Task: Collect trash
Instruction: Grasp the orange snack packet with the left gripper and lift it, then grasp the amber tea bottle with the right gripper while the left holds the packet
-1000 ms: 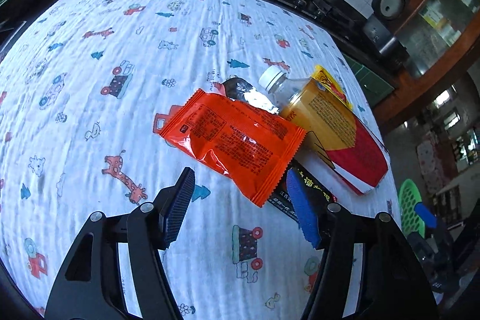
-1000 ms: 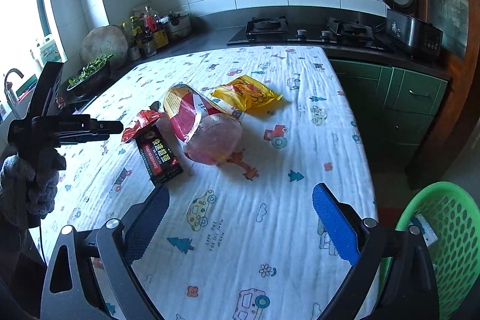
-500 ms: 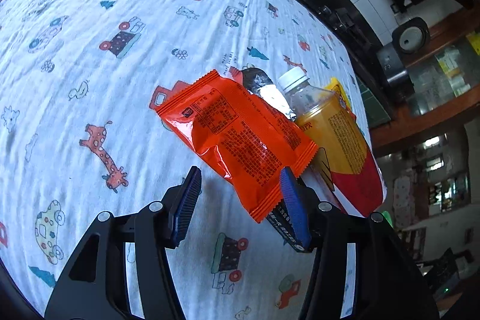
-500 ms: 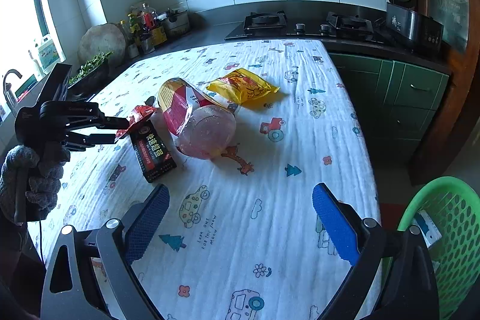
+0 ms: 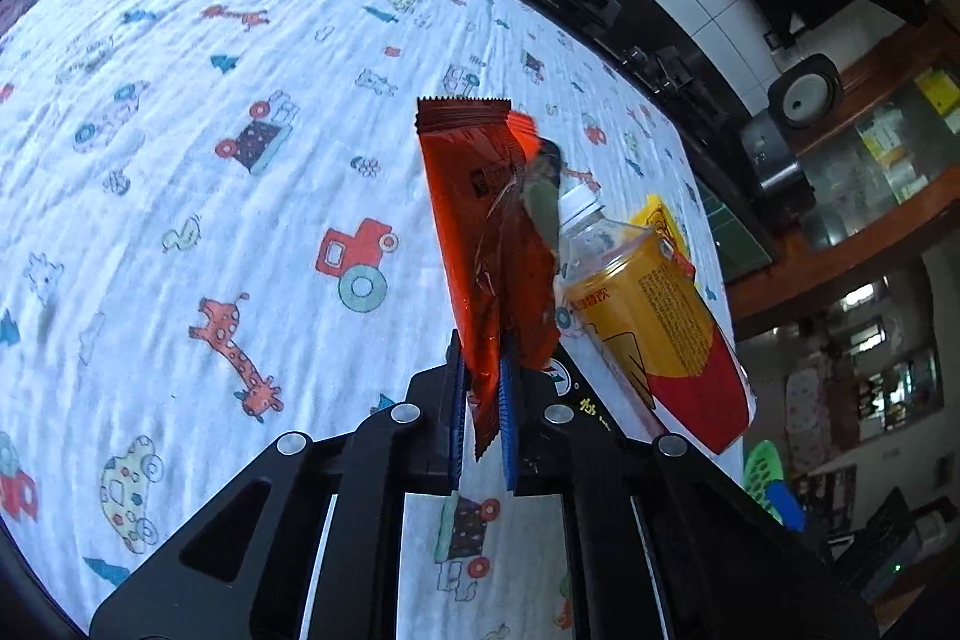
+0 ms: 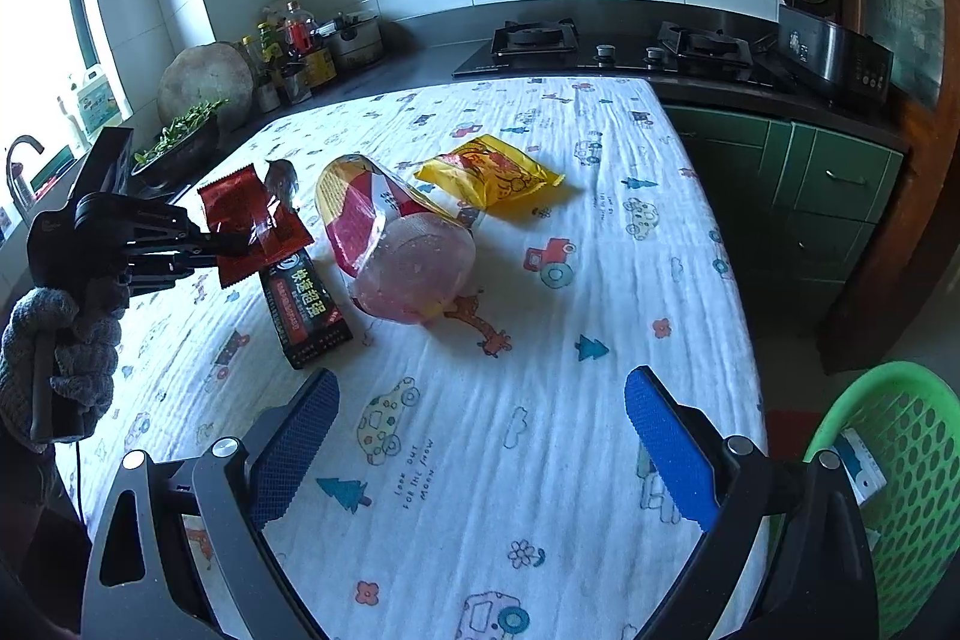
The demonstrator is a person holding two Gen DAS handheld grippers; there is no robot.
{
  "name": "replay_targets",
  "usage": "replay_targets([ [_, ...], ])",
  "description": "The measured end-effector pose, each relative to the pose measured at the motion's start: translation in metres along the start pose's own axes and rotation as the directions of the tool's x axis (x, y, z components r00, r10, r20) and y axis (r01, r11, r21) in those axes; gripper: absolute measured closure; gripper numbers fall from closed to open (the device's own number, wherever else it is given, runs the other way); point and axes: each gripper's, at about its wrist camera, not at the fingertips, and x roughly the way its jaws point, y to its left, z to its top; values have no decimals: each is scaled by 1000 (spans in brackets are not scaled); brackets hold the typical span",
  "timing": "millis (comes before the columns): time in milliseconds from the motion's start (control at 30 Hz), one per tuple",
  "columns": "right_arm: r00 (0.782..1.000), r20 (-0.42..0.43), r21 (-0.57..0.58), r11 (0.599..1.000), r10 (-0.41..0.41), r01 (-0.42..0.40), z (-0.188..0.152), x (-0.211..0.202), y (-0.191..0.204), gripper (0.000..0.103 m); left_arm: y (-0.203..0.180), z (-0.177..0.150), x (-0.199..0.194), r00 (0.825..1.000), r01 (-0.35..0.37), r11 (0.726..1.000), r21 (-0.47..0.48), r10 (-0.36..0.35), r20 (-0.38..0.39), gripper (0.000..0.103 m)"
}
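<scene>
Four pieces of trash sit on my table (image 6: 540,460), under its cartoon-print cloth (image 5: 180,160), in a tiled kitchen with a stove (image 6: 612,43) behind and a green basket (image 6: 900,490) on the floor at its right end. A bottle (image 6: 396,244), a yellow bag (image 6: 492,178) and a black box (image 6: 303,307) lie there. My left gripper (image 5: 480,400) has just closed on the red wrapper (image 5: 480,232), lifted on edge, my gloved hand (image 6: 54,358) holding the handle. My right gripper (image 6: 480,454) hangs spread wide, empty.
</scene>
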Motion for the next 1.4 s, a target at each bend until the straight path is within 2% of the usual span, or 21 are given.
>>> replay_targets([
  [200,1000,1,-74,997,23,-23,23,12,28,10,-5,8,-29,997,-39,994,104,32,64,95],
  [400,999,-22,-166,986,26,-29,55,35,54,10,0,12,-48,995,-55,987,151,42,92,95],
  [667,993,-118,-328,945,-21,-19,92,87,90,10,13,17,-55,994,-56,984,170,40,101,95],
  [833,982,-173,-410,912,-75,-3,97,120,104,10,20,21,-55,993,-63,982,177,45,106,95],
  [1067,964,-230,-463,886,-136,15,101,155,108,10,25,24,-49,994,-65,983,174,48,99,95],
  [1133,961,-230,-479,877,-155,26,99,161,109,13,25,23,-48,994,-68,982,178,51,99,95],
  [1200,958,-228,-484,874,-173,43,98,163,109,28,23,23,-48,994,-68,981,183,51,101,95],
  [1400,968,-182,-471,879,-172,68,93,147,108,30,17,19,-52,993,-65,979,193,45,108,95],
])
